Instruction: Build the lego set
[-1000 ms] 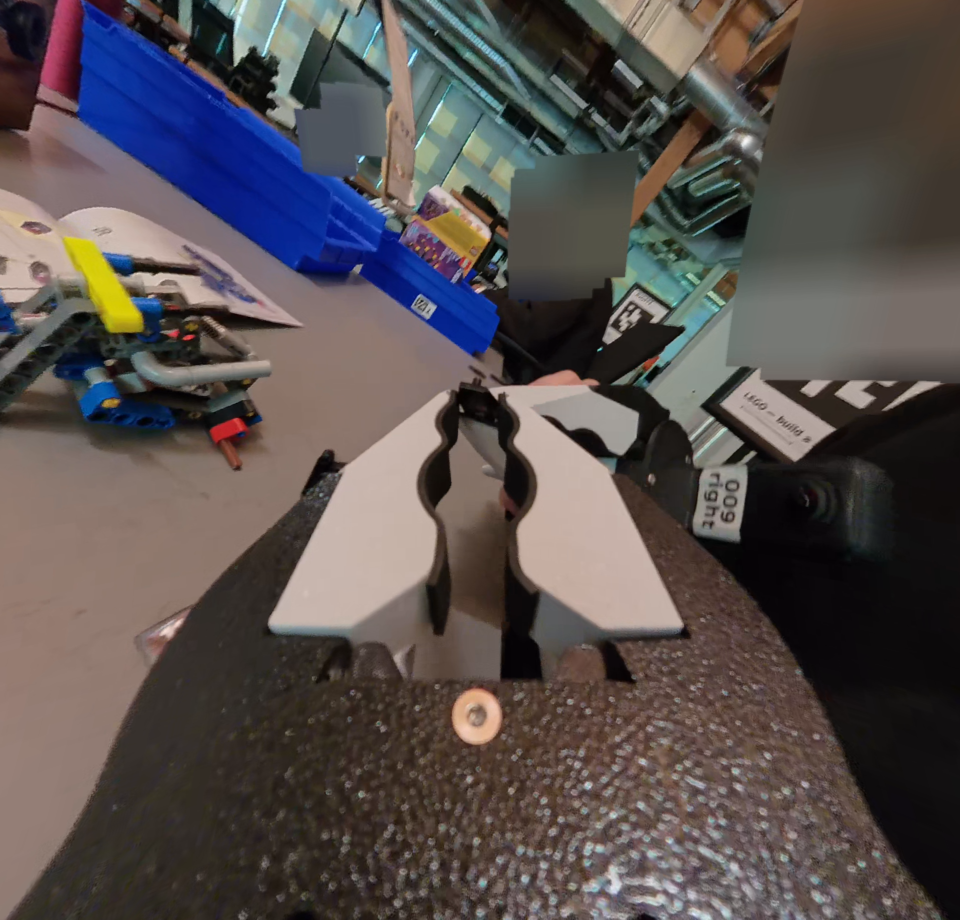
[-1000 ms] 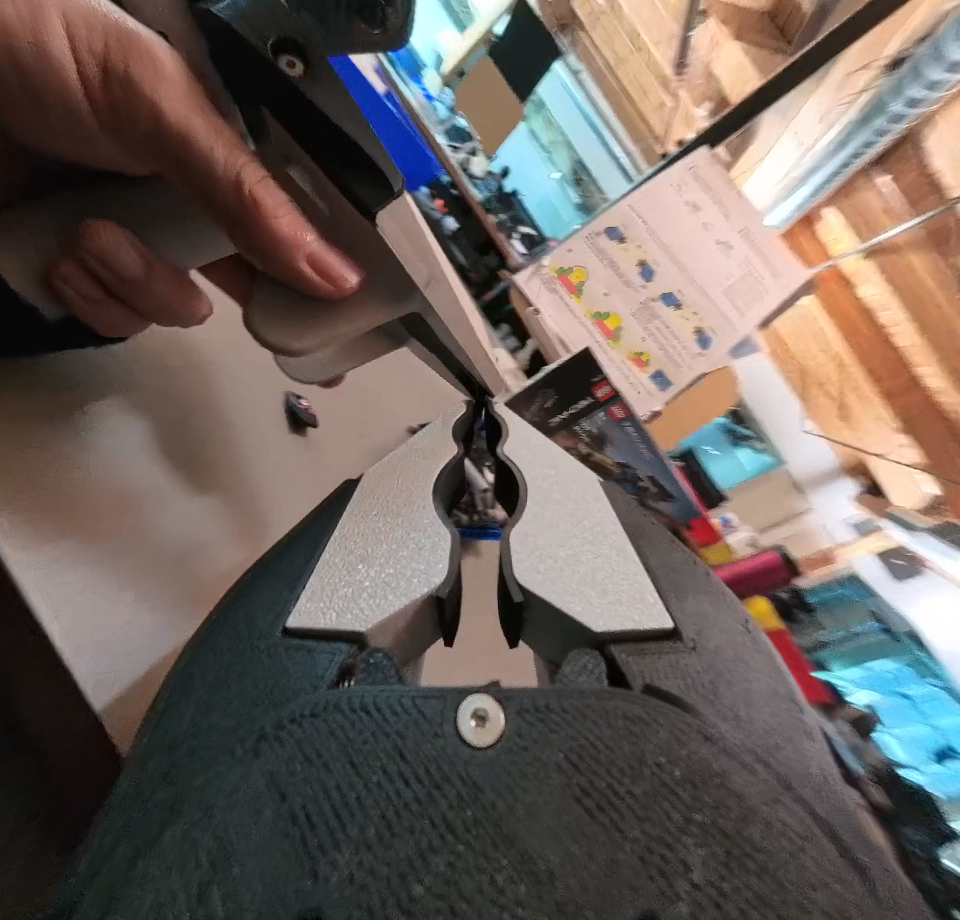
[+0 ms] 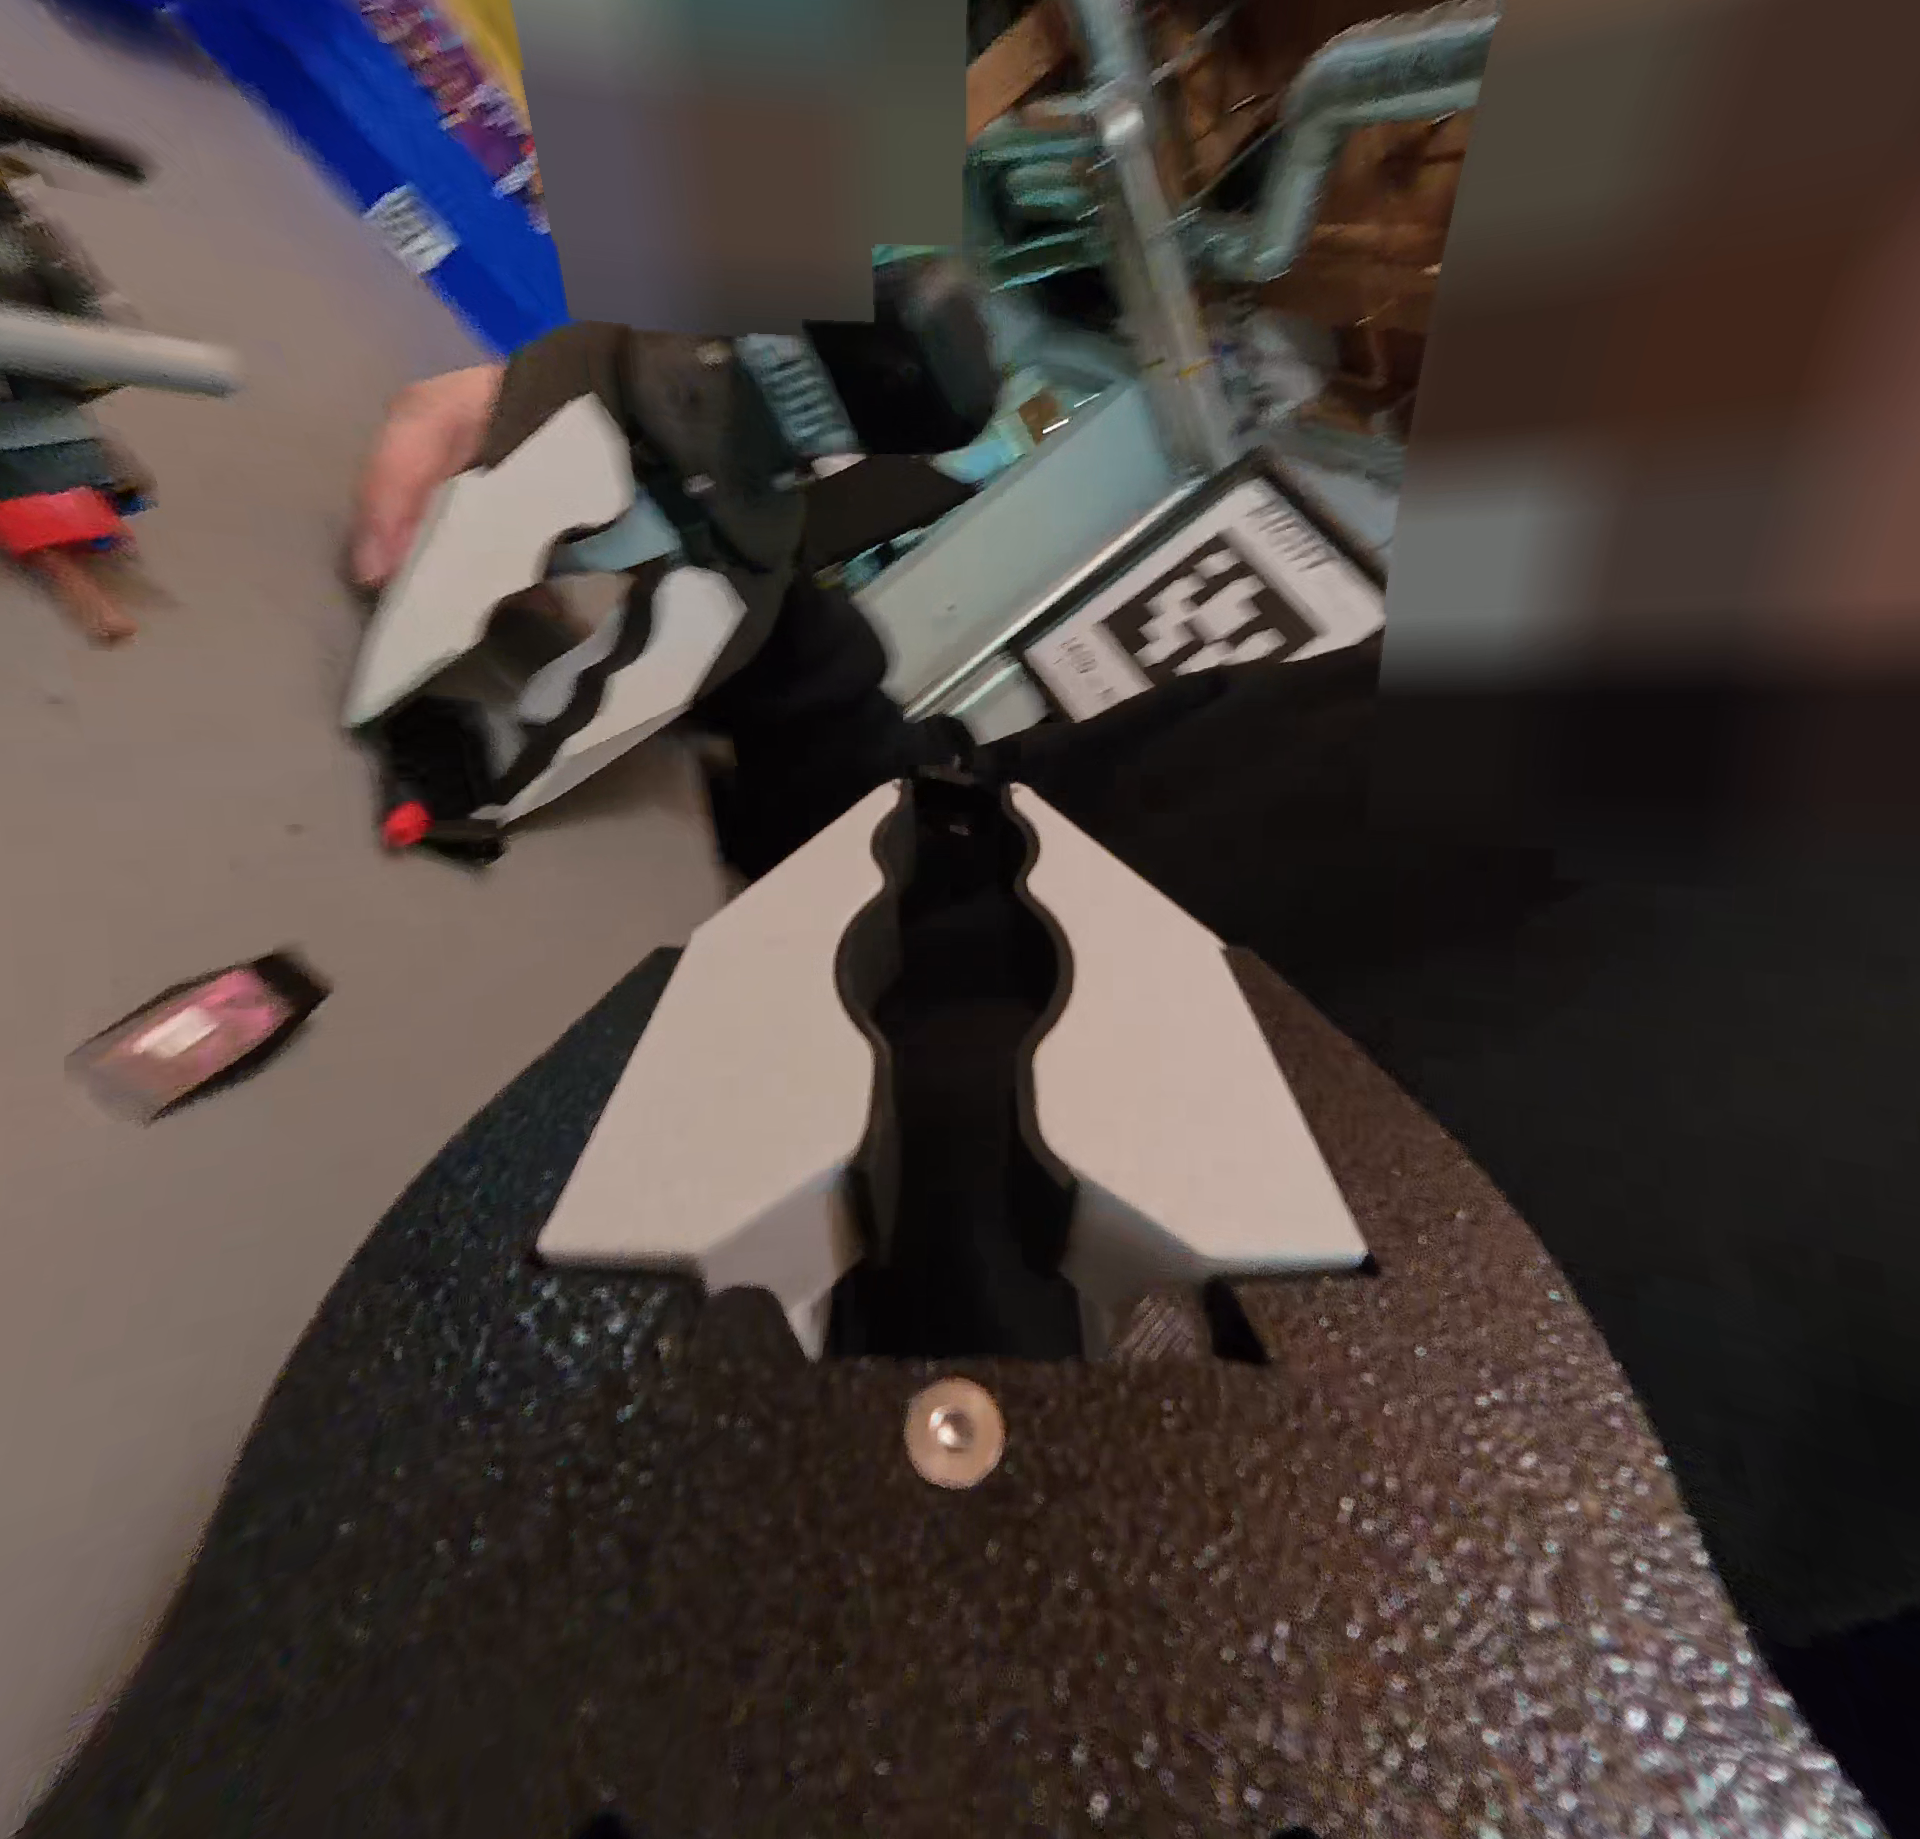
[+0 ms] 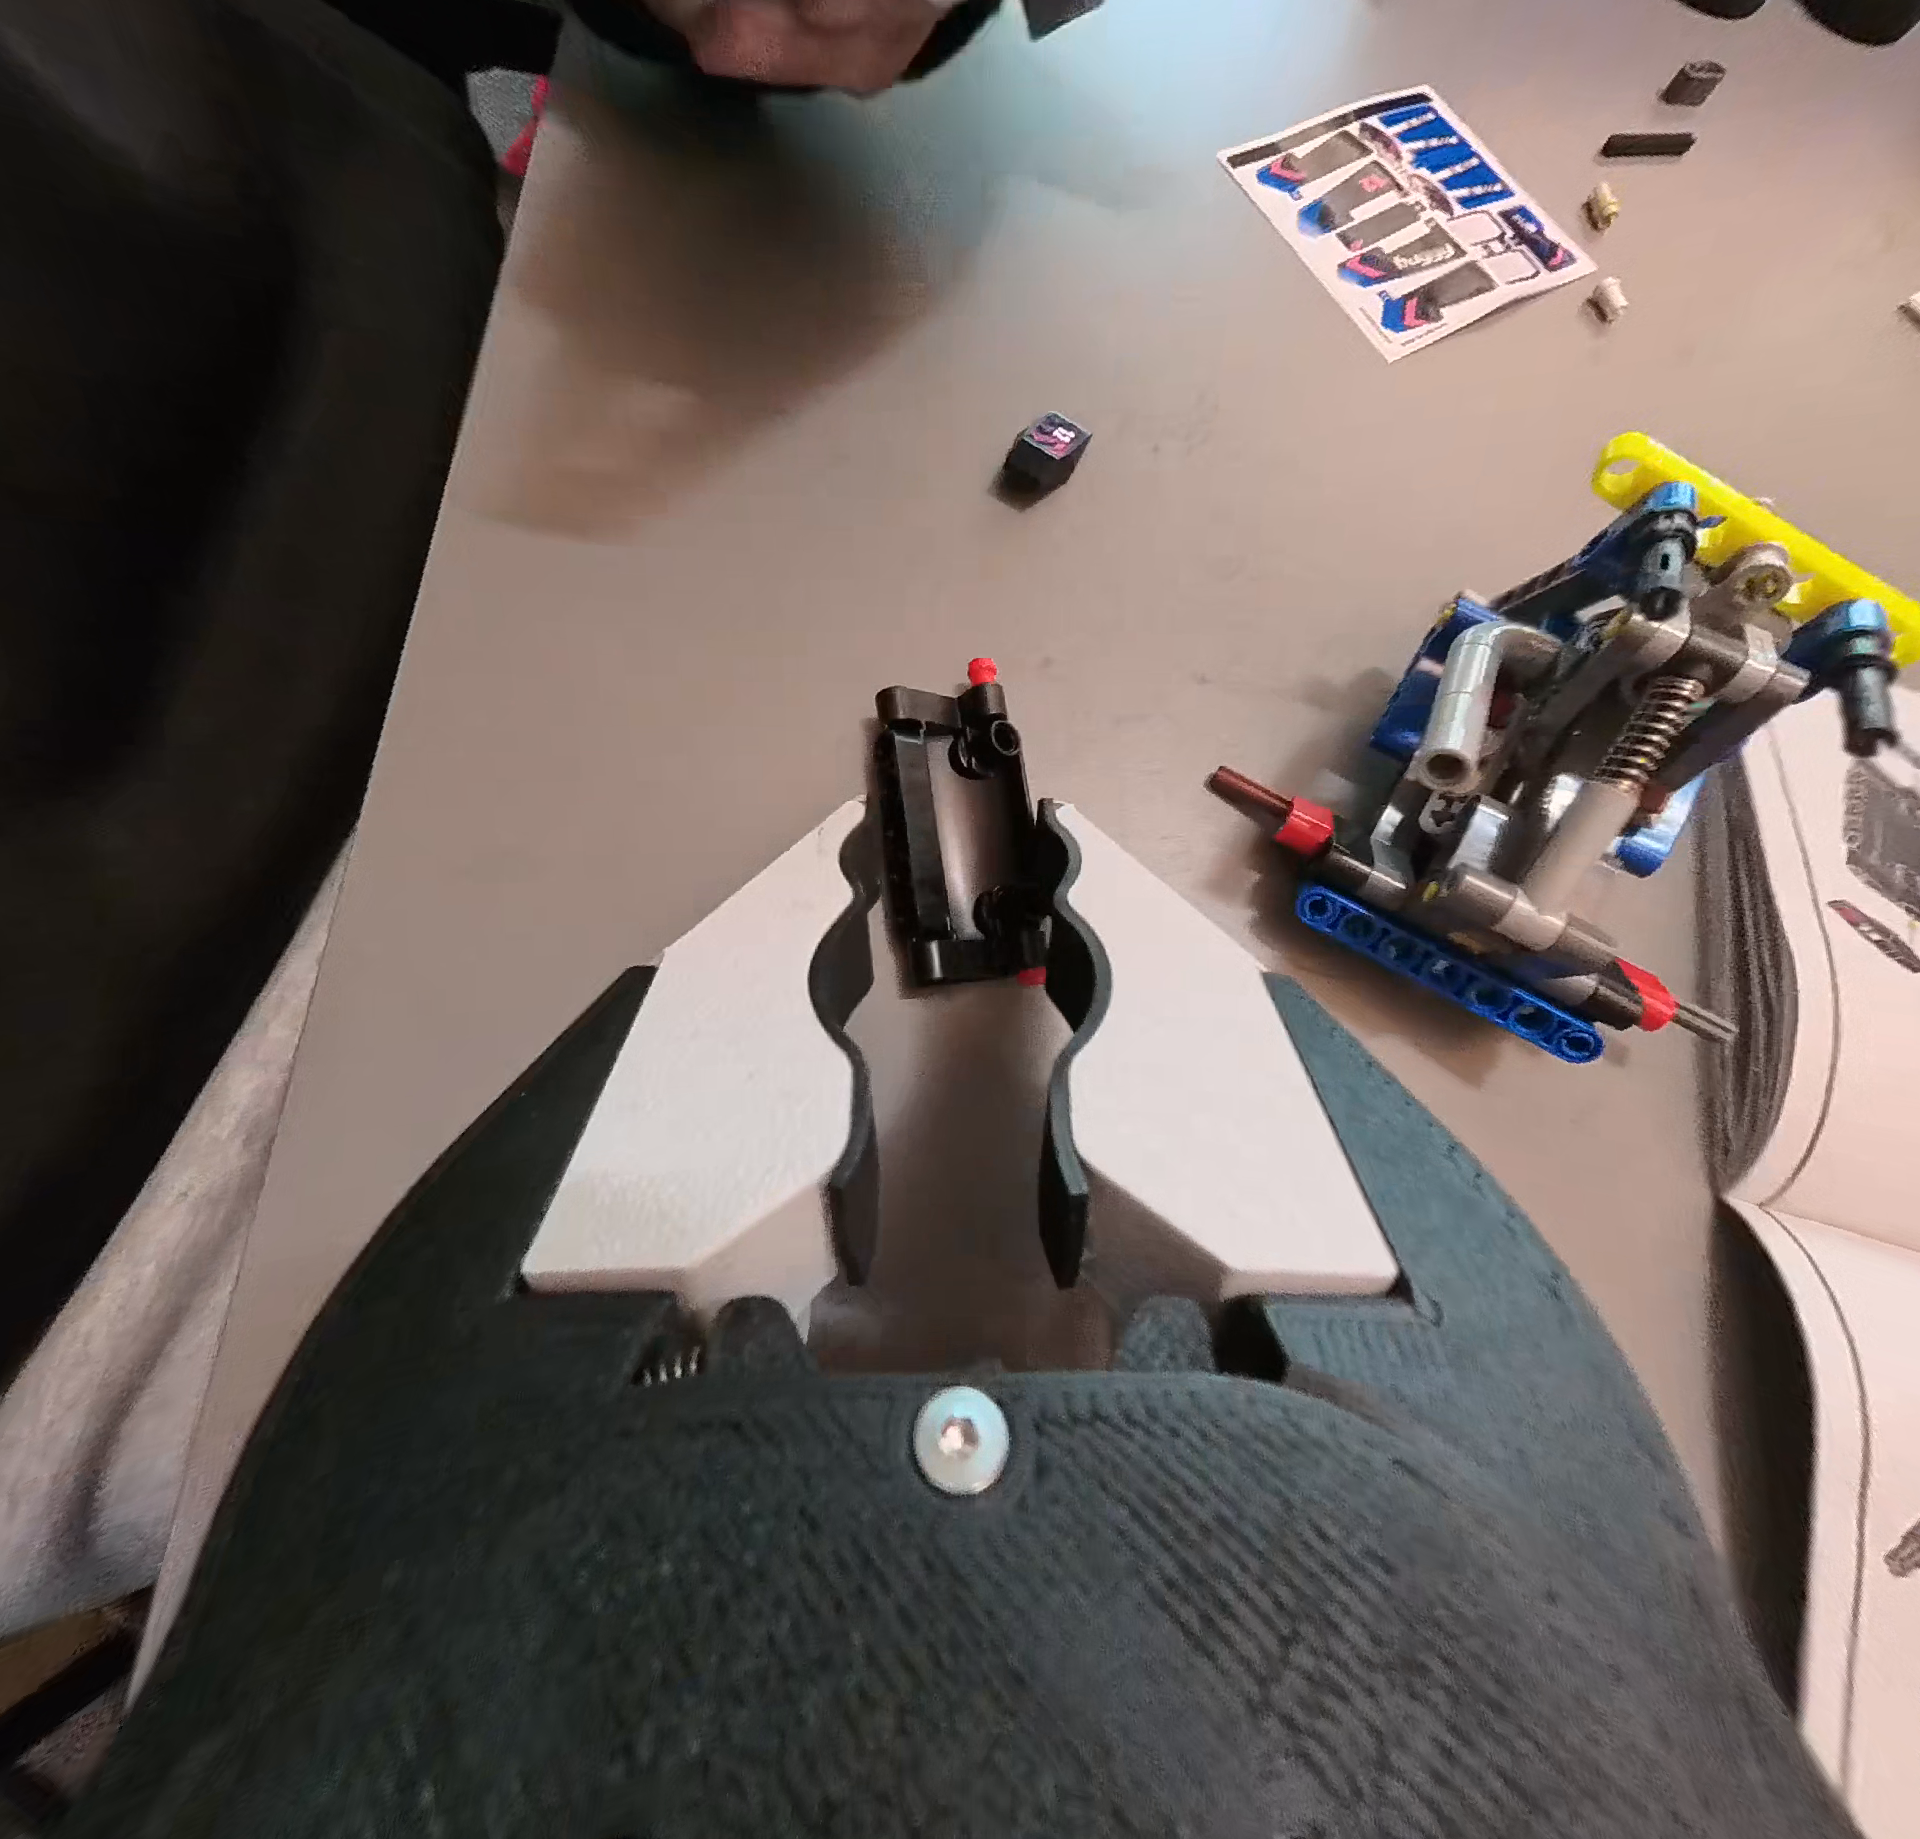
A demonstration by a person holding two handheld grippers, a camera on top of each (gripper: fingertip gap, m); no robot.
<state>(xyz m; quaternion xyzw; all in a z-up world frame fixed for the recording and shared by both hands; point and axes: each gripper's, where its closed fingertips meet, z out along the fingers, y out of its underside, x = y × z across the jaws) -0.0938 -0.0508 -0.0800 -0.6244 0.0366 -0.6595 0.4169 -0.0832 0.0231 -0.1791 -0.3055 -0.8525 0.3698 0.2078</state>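
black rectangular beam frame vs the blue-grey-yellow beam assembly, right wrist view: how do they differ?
Colour: the black rectangular beam frame is all black apart from small red pin ends; the blue-grey-yellow beam assembly also carries a metal spring.
Size: the frame is far smaller, with few parts.
Place: the frame sits between the right gripper's fingers; the assembly lies apart on the grey table.
Shared: perforated toy beams, red-tipped pins.

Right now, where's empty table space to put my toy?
Bare table lies left of the black frame, out to the table edge, and between the small black cube and the sticker sheet. Crowded on the right: the blue-and-yellow model, booklet and loose parts.
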